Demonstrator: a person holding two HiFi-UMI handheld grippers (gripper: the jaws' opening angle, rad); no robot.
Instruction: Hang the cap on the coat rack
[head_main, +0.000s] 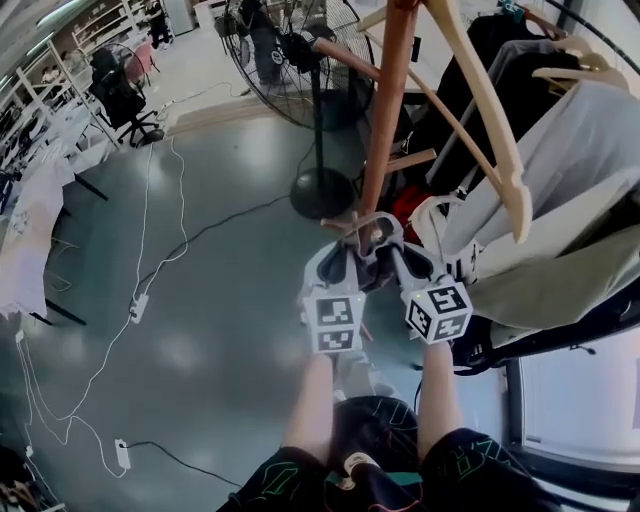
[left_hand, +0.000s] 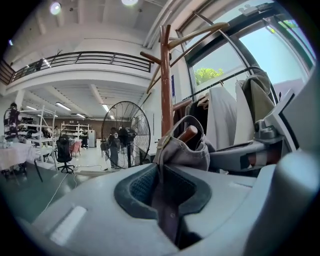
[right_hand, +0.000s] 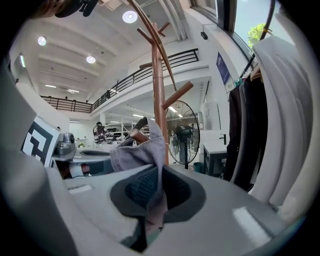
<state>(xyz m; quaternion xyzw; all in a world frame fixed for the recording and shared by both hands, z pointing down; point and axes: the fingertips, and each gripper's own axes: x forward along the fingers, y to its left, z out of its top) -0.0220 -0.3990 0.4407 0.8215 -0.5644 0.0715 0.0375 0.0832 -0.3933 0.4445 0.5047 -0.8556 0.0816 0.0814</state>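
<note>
A grey cap (head_main: 371, 243) hangs between my two grippers, right against the brown wooden coat rack pole (head_main: 385, 110). My left gripper (head_main: 346, 262) is shut on the cap's cloth, and my right gripper (head_main: 404, 262) is shut on its other side. In the left gripper view the cap (left_hand: 186, 150) bunches ahead of the gripper (left_hand: 167, 200), with a short brown peg (left_hand: 189, 134) poking through its back opening. The right gripper view shows the same peg (right_hand: 130, 135) under the cap (right_hand: 142, 152), in front of the pole (right_hand: 159, 95), cloth pinched in the gripper (right_hand: 152, 200).
A big standing fan (head_main: 310, 70) stands just behind the rack. A clothes rail with hung garments (head_main: 560, 150) crowds the right side. Long rack arms (head_main: 490, 110) reach out overhead. Cables (head_main: 150, 260) and a power strip (head_main: 122, 455) lie on the floor at left.
</note>
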